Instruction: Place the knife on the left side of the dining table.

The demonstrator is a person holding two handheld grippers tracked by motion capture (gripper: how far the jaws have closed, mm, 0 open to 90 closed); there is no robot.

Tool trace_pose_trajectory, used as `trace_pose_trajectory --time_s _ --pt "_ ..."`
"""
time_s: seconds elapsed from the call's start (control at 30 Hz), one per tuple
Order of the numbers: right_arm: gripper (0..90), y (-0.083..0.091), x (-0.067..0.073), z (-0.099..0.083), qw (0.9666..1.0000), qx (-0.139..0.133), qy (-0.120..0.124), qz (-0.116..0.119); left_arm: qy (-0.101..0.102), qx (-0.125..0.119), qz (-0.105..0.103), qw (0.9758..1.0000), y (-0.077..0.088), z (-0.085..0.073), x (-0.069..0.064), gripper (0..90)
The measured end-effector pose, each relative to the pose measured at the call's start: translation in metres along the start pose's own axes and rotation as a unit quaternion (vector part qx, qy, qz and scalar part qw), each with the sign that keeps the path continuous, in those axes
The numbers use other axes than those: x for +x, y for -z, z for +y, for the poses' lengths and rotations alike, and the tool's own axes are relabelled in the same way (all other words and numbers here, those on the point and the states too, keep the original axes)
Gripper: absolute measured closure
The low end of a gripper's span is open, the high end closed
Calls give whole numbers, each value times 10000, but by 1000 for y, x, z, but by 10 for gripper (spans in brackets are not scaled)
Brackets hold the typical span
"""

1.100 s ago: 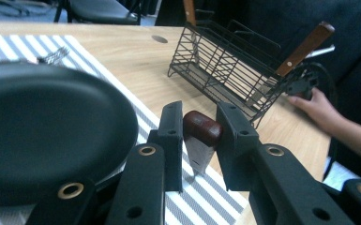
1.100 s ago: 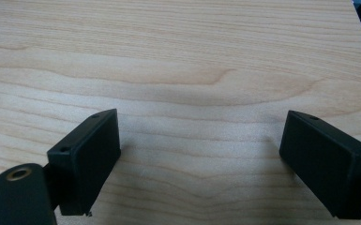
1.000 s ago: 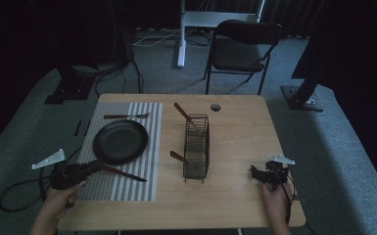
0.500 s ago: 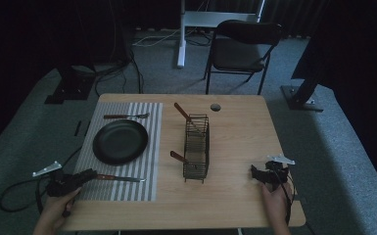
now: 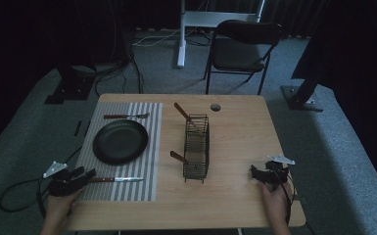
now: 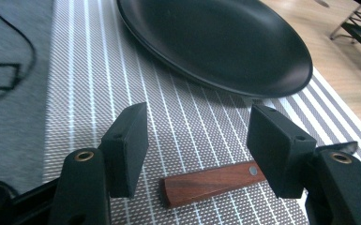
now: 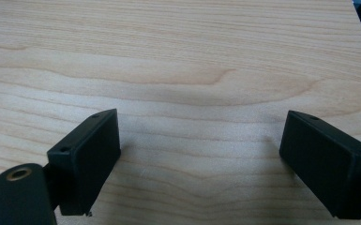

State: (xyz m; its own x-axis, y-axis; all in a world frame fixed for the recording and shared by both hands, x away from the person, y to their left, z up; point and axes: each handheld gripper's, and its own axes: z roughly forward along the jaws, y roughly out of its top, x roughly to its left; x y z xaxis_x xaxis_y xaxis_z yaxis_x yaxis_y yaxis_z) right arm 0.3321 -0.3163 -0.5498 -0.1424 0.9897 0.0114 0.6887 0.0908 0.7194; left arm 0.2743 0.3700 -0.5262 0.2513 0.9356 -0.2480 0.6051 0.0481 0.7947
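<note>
Resting at the near left corner of the wooden surface [image 5: 235, 132], the left tool [image 5: 85, 175] has its jaws spread apart, and in the left gripper view the wooden handle end of a knife [image 6: 213, 182] lies on the striped placemat [image 6: 94, 75] between them, gripped by neither. From the high view the knife [image 5: 115, 179] lies flat along the near edge of the placemat, blade pointing toward the middle of the surface. Just beyond it sits a black plate [image 5: 120, 142], and farther back on the same mat lies a fork [image 5: 126, 116] with a wooden handle.

Near the centre of the surface stands a black wire basket [image 5: 196, 147]; one wooden-handled utensil [image 5: 182, 112] leans out of its far end, and another wooden handle [image 5: 178, 157] juts from its left side.

At the near right, a hand [image 5: 275, 200] holds the right tool [image 5: 255, 172] low over bare wood, well apart from the basket. In the right gripper view its jaws stand wide apart with nothing between them but the wood grain. A dark chair [image 5: 240, 49] stands on the floor beyond the surface.
</note>
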Motion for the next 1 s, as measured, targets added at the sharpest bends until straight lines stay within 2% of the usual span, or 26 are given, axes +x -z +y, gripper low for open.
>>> trace_pose_trajectory --time_s 0.07,0.17,0.23,0.37,0.47,0.57,0.7,0.73,0.8,0.87,0.9,1.0 --pt "116 0 0 0 10000 0 1 1 -92 -34 179 9998 4 -3 -7 398" --pt "116 0 0 0 10000 0 2 0 -224 52 446 9987 9 -9 -20 398" --pt "116 0 0 0 10000 0 0 0 -228 59 470 9986 11 -13 -26 398" --pt "116 0 0 0 10000 0 0 0 -465 201 548 9972 14 -21 -42 397" --pt "116 0 0 0 10000 0 1 0 -443 205 506 9975 15 -26 -49 394" --pt "116 0 0 0 10000 1 1 0 -394 194 552 9975 17 -31 -54 329" --pt "116 0 0 0 10000 0 2 0 -393 393 574 9968 15 -34 -55 185" --pt "116 0 0 0 10000 -1 0 0 -446 456 664 9957 14 -36 -56 184" --pt "116 0 0 0 10000 0 1 1 -475 570 790 9941 11 -40 -58 85" --pt "116 0 0 0 10000 0 3 1 -518 573 902 9929 11 -43 -61 77" --pt "116 0 0 0 10000 -1 0 0 -503 599 904 9928 11 -43 -61 0" --pt "116 0 0 0 10000 0 -1 0 -483 471 1040 9923 14 -43 -62 1"
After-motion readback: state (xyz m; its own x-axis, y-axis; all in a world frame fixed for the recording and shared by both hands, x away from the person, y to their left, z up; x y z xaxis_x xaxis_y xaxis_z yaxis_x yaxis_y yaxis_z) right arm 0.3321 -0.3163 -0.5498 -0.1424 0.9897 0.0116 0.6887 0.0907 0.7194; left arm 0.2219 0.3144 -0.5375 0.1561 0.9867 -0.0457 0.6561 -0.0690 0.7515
